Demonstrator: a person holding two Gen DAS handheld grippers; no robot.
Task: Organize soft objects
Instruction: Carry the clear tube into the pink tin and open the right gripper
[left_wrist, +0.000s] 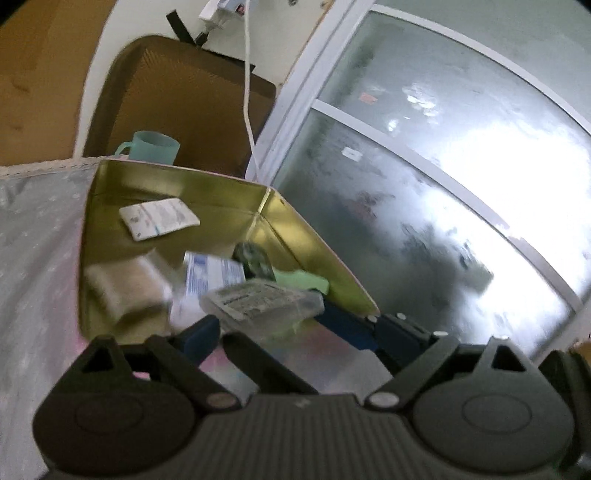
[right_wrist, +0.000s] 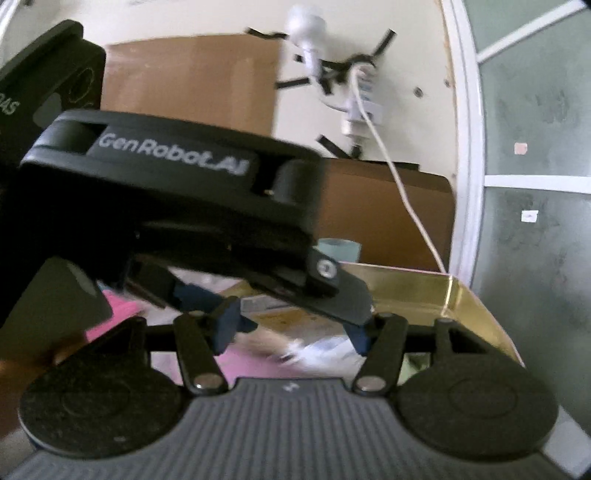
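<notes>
A gold metal tin (left_wrist: 317, 236) stands open on a silvery cloth (left_wrist: 33, 236). Inside lie a white sachet (left_wrist: 159, 218), a beige pad (left_wrist: 122, 288), a blue-and-white packet (left_wrist: 214, 277), a green item (left_wrist: 303, 280) and a dark roll (left_wrist: 255, 258). My left gripper (left_wrist: 273, 325) hangs over the tin with a clear printed packet (left_wrist: 258, 299) between its blue fingers (left_wrist: 199, 339); the view is blurred. My right gripper (right_wrist: 291, 332) is just behind the left one (right_wrist: 177, 192), over the tin's near edge (right_wrist: 480, 314), with blurred white material (right_wrist: 321, 350) between its blue fingers (right_wrist: 225, 328).
A teal cup (left_wrist: 151, 146) stands behind the tin, against brown cardboard (left_wrist: 177, 99). A white cable (left_wrist: 247, 92) hangs from a wall plug. A frosted window (left_wrist: 443, 177) is on the right. Pink cloth (right_wrist: 243, 362) lies under the grippers.
</notes>
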